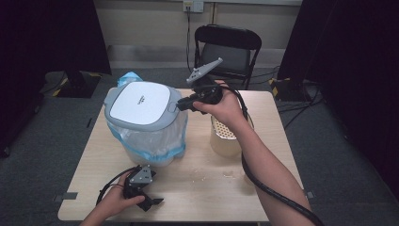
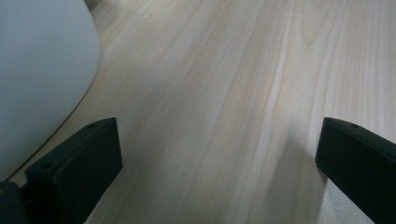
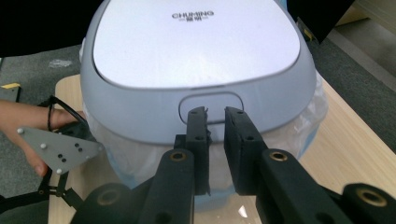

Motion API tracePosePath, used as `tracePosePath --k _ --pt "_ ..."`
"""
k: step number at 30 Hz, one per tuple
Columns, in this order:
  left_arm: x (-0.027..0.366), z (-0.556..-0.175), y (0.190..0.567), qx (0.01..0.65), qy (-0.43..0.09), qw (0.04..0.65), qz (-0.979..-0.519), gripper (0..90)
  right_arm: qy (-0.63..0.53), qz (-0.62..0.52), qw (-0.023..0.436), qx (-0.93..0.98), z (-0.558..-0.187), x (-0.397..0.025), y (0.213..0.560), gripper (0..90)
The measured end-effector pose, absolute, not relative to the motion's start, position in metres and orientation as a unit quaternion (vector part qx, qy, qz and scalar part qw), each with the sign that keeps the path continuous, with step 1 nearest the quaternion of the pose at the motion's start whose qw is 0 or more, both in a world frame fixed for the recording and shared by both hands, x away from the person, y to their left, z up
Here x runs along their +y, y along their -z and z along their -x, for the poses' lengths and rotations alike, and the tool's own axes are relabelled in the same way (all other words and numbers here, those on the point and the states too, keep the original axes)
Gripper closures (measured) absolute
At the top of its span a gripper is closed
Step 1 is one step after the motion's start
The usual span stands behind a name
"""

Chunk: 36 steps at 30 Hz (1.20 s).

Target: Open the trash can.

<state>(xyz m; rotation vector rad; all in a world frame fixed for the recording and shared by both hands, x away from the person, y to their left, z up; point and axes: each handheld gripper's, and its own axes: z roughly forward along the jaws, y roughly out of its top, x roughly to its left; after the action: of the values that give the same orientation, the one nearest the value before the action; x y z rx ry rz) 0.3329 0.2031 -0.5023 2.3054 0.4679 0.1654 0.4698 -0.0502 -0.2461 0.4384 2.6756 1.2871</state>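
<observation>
- The bin (image 1: 143,122), centre-left in the high view on the table (image 1: 197,188), likely handles as light, hollow plastic that may slide or tip when pushed.
- Its stiff lid (image 3: 196,46) looks best worked at the press-button (image 3: 211,108) on the front rim.
- White lid panel, grey surround, clear liner bag (image 1: 155,146) with blue edge.
- Right gripper (image 3: 215,116): jaws narrow, tips at the button, gripping nothing.
- Left gripper (image 1: 141,188), lower left: jaws wide, empty, on the table.

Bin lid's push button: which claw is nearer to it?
Right. The right claw is at the button on the lid's rim; the left claw rests low on the table, before the bin.
</observation>
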Motion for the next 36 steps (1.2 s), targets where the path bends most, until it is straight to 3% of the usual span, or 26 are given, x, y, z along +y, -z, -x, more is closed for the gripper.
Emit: tracePosePath --k 12,22,26,29,32,34,36 --pt "0.203 -0.333 0.502 0.183 -0.065 0.382 -0.904 0.0 -0.422 -0.145 0.077 0.892 -0.475 -0.025 0.248 81.4" --pt "0.203 -0.333 0.502 0.184 -0.065 0.380 -0.904 0.0 -0.421 -0.147 0.065 0.893 -0.475 -0.025 0.252 89.8" --pt "0.203 -0.333 0.502 0.184 -0.065 0.380 -0.904 0.0 -0.416 -0.154 0.085 0.892 -0.475 -0.038 0.253 61.3" --pt "0.203 -0.333 0.502 0.183 -0.066 0.382 -0.903 0.0 -0.430 -0.166 0.078 0.884 -0.474 -0.046 0.256 49.4" --pt "0.203 -0.333 0.502 0.181 -0.069 0.381 -0.904 0.0 -0.445 -0.185 0.088 0.871 -0.469 -0.061 0.258 27.4" --pt "0.203 -0.333 0.502 0.181 -0.069 0.381 -0.904 0.0 -0.450 -0.195 0.092 0.866 -0.467 -0.068 0.260 19.8" --pt "0.203 -0.333 0.502 0.181 -0.069 0.381 -0.904 0.0 -0.452 -0.198 0.095 0.864 -0.466 -0.072 0.261 18.6"
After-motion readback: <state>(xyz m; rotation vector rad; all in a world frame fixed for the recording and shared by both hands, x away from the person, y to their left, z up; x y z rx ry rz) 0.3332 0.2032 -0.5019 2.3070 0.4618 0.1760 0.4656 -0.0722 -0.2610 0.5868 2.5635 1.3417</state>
